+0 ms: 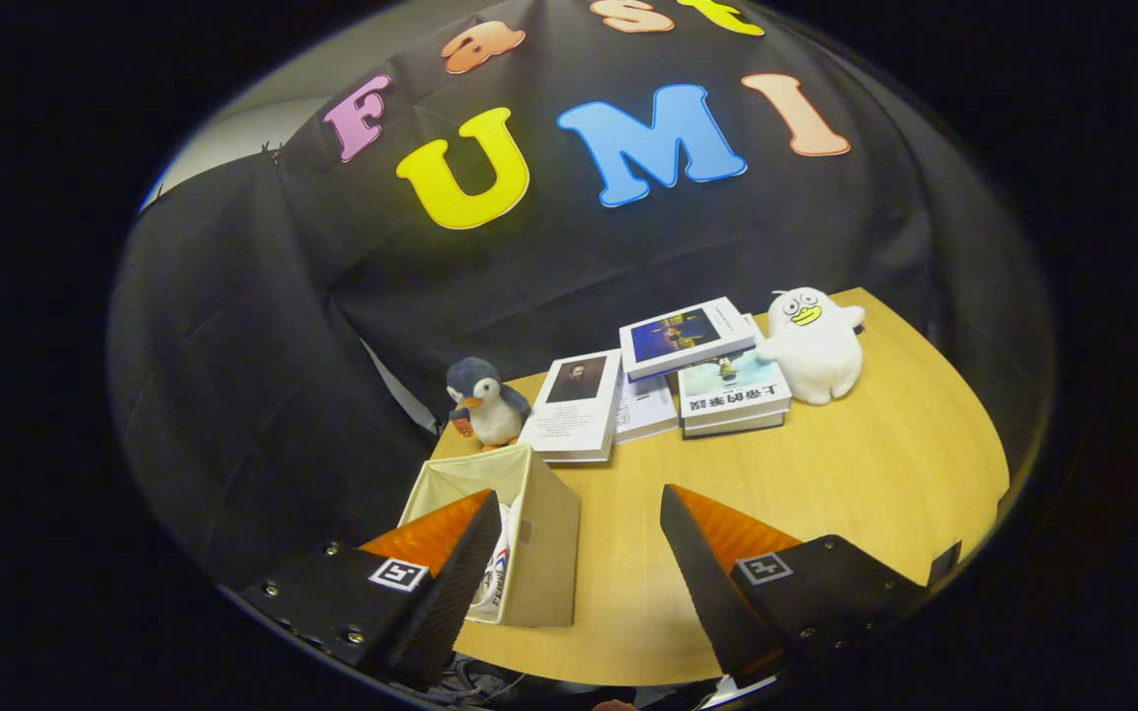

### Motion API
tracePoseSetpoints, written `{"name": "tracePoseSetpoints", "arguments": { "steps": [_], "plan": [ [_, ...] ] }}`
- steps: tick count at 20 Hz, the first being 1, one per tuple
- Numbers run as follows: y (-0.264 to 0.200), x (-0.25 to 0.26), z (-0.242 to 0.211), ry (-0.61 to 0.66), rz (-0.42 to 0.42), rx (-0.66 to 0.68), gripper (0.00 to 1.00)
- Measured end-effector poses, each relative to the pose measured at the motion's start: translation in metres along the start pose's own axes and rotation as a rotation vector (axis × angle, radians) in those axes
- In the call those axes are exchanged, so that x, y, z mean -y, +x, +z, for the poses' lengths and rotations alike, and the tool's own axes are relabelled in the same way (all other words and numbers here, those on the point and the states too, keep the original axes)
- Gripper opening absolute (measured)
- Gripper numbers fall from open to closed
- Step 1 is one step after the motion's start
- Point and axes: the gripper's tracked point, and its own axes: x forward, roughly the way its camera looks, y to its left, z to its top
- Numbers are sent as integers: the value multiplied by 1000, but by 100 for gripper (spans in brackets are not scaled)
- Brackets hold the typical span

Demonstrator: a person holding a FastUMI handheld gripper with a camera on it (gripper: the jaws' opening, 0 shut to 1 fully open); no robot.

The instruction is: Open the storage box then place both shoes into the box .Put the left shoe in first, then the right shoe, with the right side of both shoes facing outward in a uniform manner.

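Note:
A beige fabric storage box (539,533) stands open on the wooden table (855,464), just beyond my left finger. Inside it, a white shoe (493,578) with coloured markings shows partly behind that finger. My gripper (579,518) hangs above the table's near edge with its fingers wide apart and nothing between them. The left finger (450,573) overlaps the box's opening in the view; the right finger (702,563) is over bare tabletop to the box's right.
Beyond the box stand a small penguin plush (483,402), several books (697,370) lying flat and stacked, and a white plush toy (814,343). Bare wood lies to the right of the box, up to the table's curved right edge.

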Motion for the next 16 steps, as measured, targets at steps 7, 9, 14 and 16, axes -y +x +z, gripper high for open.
{"name": "tracePoseSetpoints", "arguments": {
  "steps": [7, 9, 14, 16],
  "plan": [
    [-68, 72, 18, -41, -99, 127, 97],
    [-85, 90, 21, -44, -121, 163, 98],
    [-123, 124, 33, -85, -180, 291, 97],
    [-135, 131, 34, -90, -190, 342, 97]
  ]
}}
